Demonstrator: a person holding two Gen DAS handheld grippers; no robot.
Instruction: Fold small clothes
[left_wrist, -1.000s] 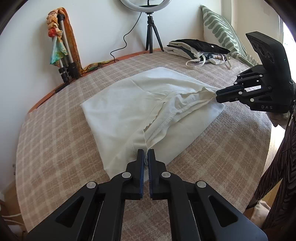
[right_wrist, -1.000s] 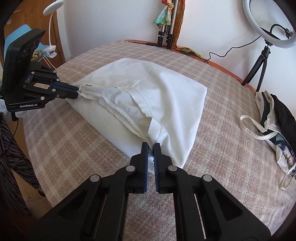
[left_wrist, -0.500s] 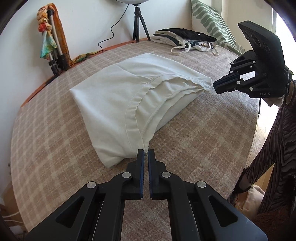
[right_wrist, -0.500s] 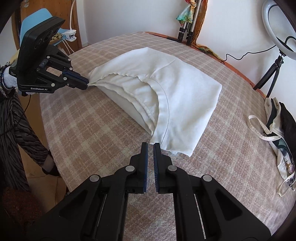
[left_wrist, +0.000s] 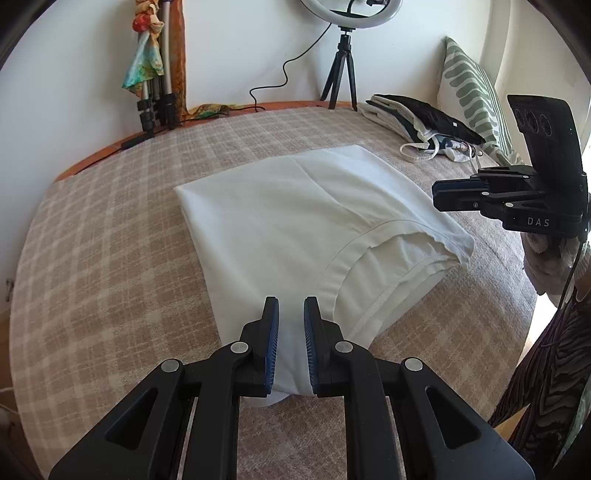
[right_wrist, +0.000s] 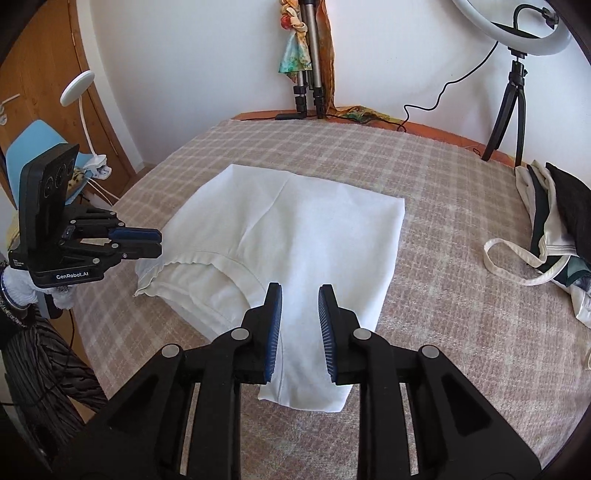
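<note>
Cloth, a soft, light white garment lying folded mid-bed, looks limp and apt to slide, so I'd pinch its hemmed near corners, with my left gripper and right gripper both opening, clear of fabric.

A second ago each gripper pinched a corner of the shirt, its hem stretched taut between them. Now the shirt lies flat and folded on the bed — nothing grips it. The left gripper has let go, its jaws opening over the shirt's corner at 6 o'clock; the right gripper is likewise opening above its corner. In the left view the right gripper has drifted off the hem toward 3 o'clock — clear of the cloth.
</note>
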